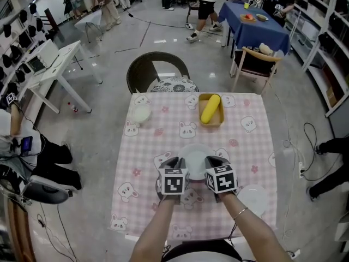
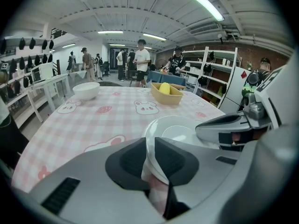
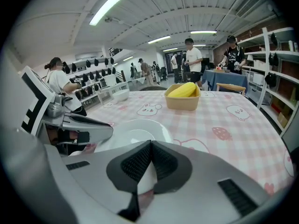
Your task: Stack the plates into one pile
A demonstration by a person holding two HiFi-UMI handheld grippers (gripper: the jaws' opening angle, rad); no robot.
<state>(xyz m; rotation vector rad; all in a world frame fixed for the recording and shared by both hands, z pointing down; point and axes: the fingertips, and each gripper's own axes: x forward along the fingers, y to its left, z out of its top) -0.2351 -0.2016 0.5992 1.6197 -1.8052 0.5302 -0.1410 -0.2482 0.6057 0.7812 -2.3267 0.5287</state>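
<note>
White plate (image 1: pixel 195 156) sits mid-frame on the pink checked cloth (image 1: pixel 163 135), and you've got it bracketed from both sides, probably so it lifts level. Your left gripper (image 1: pixel 174 164) is pinched on the left rim, with the rim clearly between the pads. Your right gripper (image 1: pixel 214 161) has its jaws pressed fully together at the right rim. Can't tell if it actually caught the edge, so check before lifting. Second plate (image 1: pixel 254 198) lies apart at lower right, likely the pile partner. Nothing stacked yet.
</note>
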